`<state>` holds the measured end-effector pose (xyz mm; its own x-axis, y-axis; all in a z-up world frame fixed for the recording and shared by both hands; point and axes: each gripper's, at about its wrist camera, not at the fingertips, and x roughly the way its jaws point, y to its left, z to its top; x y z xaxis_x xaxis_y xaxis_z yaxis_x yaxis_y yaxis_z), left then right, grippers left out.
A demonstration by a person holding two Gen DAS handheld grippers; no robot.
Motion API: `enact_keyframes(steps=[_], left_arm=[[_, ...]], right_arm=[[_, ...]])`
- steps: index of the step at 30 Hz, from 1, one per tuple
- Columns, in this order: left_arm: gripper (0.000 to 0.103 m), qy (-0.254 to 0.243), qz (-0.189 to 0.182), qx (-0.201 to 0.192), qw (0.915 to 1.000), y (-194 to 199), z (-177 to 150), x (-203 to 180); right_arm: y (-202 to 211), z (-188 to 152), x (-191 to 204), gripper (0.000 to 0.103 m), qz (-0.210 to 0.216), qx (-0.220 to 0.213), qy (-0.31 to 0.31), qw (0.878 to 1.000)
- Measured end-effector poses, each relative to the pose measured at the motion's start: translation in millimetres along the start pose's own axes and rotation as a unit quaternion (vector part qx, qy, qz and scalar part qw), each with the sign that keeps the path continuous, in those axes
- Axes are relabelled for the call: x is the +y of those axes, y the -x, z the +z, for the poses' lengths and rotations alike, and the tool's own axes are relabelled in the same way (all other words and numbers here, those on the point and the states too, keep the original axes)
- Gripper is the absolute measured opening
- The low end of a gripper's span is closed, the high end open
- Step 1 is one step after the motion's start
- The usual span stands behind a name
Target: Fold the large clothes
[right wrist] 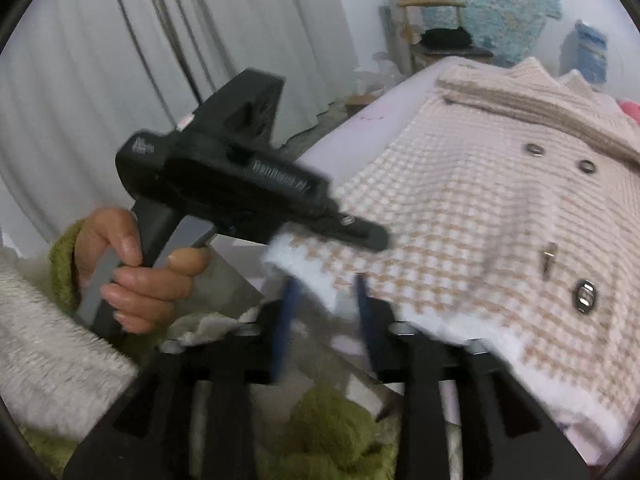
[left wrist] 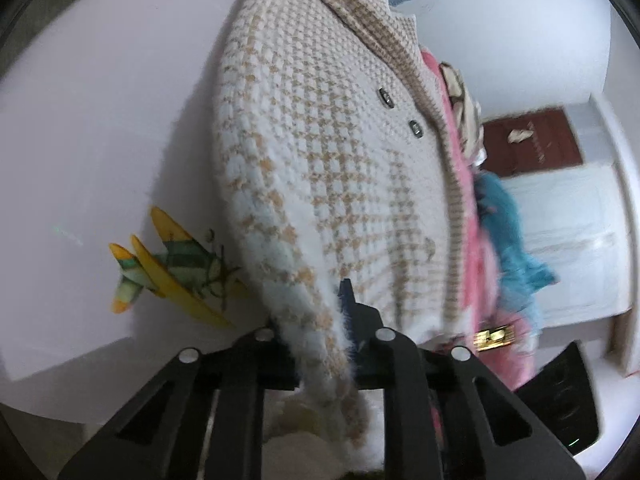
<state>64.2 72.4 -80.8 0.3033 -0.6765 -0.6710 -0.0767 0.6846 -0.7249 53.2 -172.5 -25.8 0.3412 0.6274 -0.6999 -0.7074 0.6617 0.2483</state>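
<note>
While cardigan (left wrist: 320,168) lies mostly unfolded on table (left wrist: 100,140), left gripper (left wrist: 320,320) pinches near hem; right gripper (right wrist: 324,312) half-open, holding nothing; folds remain.

Soft, even indoor light, no glare. Both fisheye views bend strongly at their dark rims. Motion blur smears the cardigan (right wrist: 480,216) beside its buttons (right wrist: 585,298).

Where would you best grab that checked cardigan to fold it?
By the fluffy white hem of the cardigan, from the near table edge. It overhangs there, so fingers can close on it. The left gripper already pinches it; the right gripper stands open beside it.
</note>
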Motion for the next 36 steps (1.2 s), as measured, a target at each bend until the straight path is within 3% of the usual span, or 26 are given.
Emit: enact_keyframes(steps=[3, 7, 10, 11, 13, 16, 19, 22, 23, 24, 26, 27, 31, 33, 36], left_arm=[[0.013, -0.019, 0.023, -0.003, 0.9996, 1, -3, -2], [0.013, -0.032, 0.046, -0.003, 0.9984, -2, -4, -2], [0.014, -0.047, 0.064, -0.003, 0.9968, -6, -3, -5], [0.014, -0.055, 0.071, -0.003, 0.996, -7, -4, -6], [0.014, -0.069, 0.085, -0.005, 0.994, -8, -5, -9], [0.014, -0.089, 0.106, -0.008, 0.9904, -10, -6, -15], [0.016, -0.098, 0.121, -0.007, 0.9878, -11, -7, -18], [0.016, -0.102, 0.128, -0.006, 0.9865, -9, -8, -18], [0.016, -0.102, 0.128, -0.006, 0.9865, -9, -9, -18], [0.016, -0.102, 0.129, -0.007, 0.9863, -8, -9, -18], [0.014, -0.113, 0.138, -0.013, 0.984, -5, -10, -21], [0.009, -0.132, 0.148, -0.021, 0.9799, -1, -12, -27], [0.008, -0.188, 0.17, -0.062, 0.9653, 20, -15, -53], [0.009, -0.178, 0.166, -0.056, 0.9684, 20, -14, -48], [0.009, -0.13, 0.154, -0.001, 0.9795, 3, -11, -23]], right_arm=[[27, -5, -21, 0.055, -0.034, -0.022, -0.03, 0.999], [72, -15, -73, 0.061, -0.145, -0.048, -0.094, 0.984], [107, -26, -120, 0.062, -0.251, -0.06, -0.151, 0.954], [116, -31, -136, 0.062, -0.293, -0.056, -0.169, 0.939], [129, -42, -162, 0.062, -0.333, -0.054, -0.206, 0.919], [127, -56, -191, 0.062, -0.341, -0.03, -0.254, 0.904], [121, -65, -205, 0.056, -0.335, -0.012, -0.274, 0.901], [108, -67, -206, 0.034, -0.335, 0.007, -0.276, 0.901], [106, -68, -206, 0.018, -0.338, 0.01, -0.271, 0.901], [103, -65, -205, 0.011, -0.336, 0.013, -0.27, 0.902], [110, -63, -208, 0.008, -0.335, -0.001, -0.282, 0.899], [117, -60, -207, 0.008, -0.33, -0.013, -0.288, 0.899], [159, -46, -195, 0.007, -0.297, -0.078, -0.308, 0.9], [163, -48, -197, 0.007, -0.289, -0.083, -0.317, 0.899], [143, -70, -219, 0.007, -0.266, -0.046, -0.367, 0.89]])
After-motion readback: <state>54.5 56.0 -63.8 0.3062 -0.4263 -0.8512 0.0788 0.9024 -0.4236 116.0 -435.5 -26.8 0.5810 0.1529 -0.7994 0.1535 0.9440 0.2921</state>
